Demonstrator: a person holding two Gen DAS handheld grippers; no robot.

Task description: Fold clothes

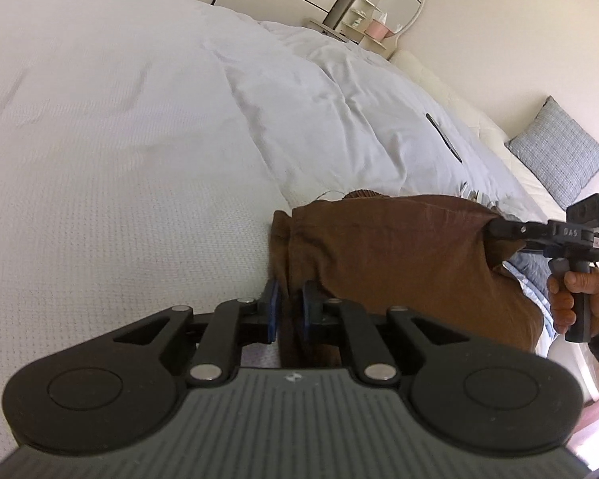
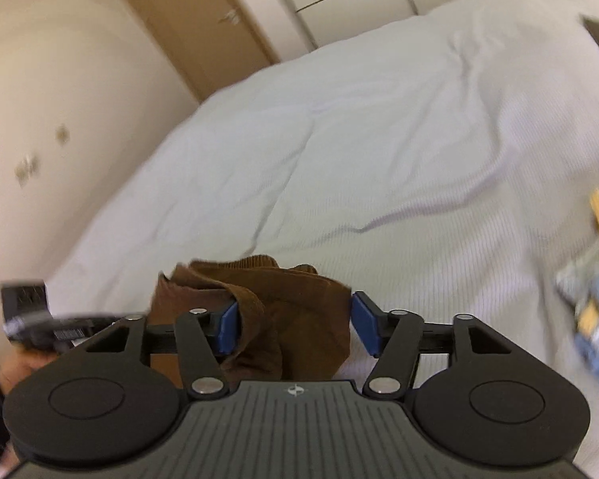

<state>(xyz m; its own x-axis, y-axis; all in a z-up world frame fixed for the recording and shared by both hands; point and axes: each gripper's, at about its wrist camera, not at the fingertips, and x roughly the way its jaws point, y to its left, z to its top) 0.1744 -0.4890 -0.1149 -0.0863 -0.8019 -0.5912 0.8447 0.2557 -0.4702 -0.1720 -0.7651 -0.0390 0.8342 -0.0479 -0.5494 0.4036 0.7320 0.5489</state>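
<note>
A brown corduroy garment (image 1: 399,255) hangs stretched between the two grippers above a white bed (image 1: 119,151). My left gripper (image 1: 290,311) is shut on one edge of the garment, the cloth pinched between its blue pads. In the left wrist view the right gripper (image 1: 499,231) holds the garment's other end. In the right wrist view the right gripper (image 2: 295,325) has its jaws wide apart, with bunched brown cloth (image 2: 267,311) lying against its left pad (image 2: 228,325). The left gripper (image 2: 60,327) shows blurred at the left.
A white quilt covers the bed (image 2: 379,139). A dark flat object (image 1: 443,135) lies on it. A blue-grey pillow (image 1: 559,151) rests at the head. A shelf with a mirror (image 1: 383,16) stands by the wall. Other clothes (image 2: 595,291) lie at the right.
</note>
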